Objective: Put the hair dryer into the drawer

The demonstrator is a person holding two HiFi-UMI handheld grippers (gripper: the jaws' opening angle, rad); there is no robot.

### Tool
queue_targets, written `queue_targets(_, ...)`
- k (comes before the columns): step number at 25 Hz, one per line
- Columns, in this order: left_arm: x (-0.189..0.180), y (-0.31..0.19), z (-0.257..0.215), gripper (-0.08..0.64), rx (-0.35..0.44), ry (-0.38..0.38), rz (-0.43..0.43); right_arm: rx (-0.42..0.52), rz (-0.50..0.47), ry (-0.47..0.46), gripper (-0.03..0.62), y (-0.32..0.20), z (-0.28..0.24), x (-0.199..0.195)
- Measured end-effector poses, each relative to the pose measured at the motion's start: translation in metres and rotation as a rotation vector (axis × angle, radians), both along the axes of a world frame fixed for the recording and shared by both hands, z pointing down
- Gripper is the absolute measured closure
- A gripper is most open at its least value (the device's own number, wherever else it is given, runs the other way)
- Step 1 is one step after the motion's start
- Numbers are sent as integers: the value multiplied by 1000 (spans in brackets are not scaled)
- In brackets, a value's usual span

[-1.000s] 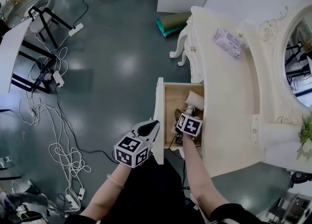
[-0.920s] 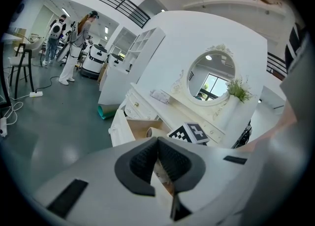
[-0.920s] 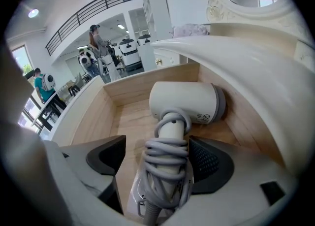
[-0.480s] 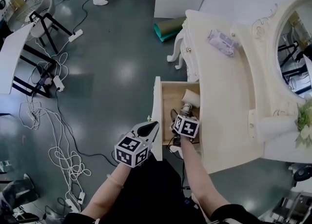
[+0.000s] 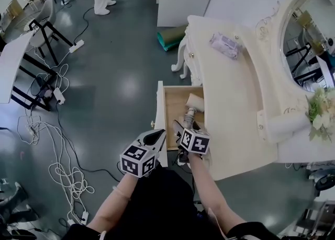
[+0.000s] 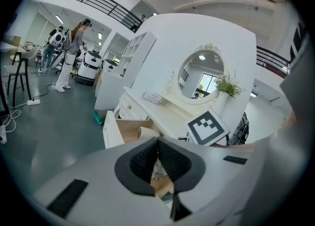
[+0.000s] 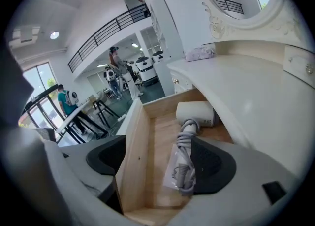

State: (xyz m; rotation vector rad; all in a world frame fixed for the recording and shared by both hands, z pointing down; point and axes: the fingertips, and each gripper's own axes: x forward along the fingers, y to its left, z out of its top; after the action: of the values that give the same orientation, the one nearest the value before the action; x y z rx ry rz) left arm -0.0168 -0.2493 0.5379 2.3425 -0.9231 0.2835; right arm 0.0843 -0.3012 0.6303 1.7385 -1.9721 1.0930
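Wooden drawer (image 5: 172,107) is already occupied by the hair dryer (image 7: 194,114); with the right gripper (image 7: 162,163) spread empty and the left gripper (image 6: 158,157) closed, pushing it shut is probably called for.

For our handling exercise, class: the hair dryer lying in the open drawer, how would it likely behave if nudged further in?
The hair dryer has a rounded barrel, so it may roll. Its bundled cord looks floppy and would probably trail behind.
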Motion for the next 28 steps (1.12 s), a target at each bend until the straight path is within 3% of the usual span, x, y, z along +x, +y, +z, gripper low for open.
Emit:
queue_targets(3,6,6,-8,546,18,2,-3,52,0,-65,196,14,-26,-8)
queue_targets(10,23,35,-24,546,49,2,-2,198,36,-114,230,51,-87,-1)
queue_targets(12,30,46,-29,546,49,8,4,236,60,-113,298,65,-99,8)
queue_targets(17,51,67,-47,546,89,32,15,325,131,-107,561,100,-120,34)
queue_targets(23,68,91,-59,546,133,24,22,452,105,-143,566,135,-150,41)
queue_targets(28,82,114,-62,546,156,36,35,547,108,-22,568,167,-167,48)
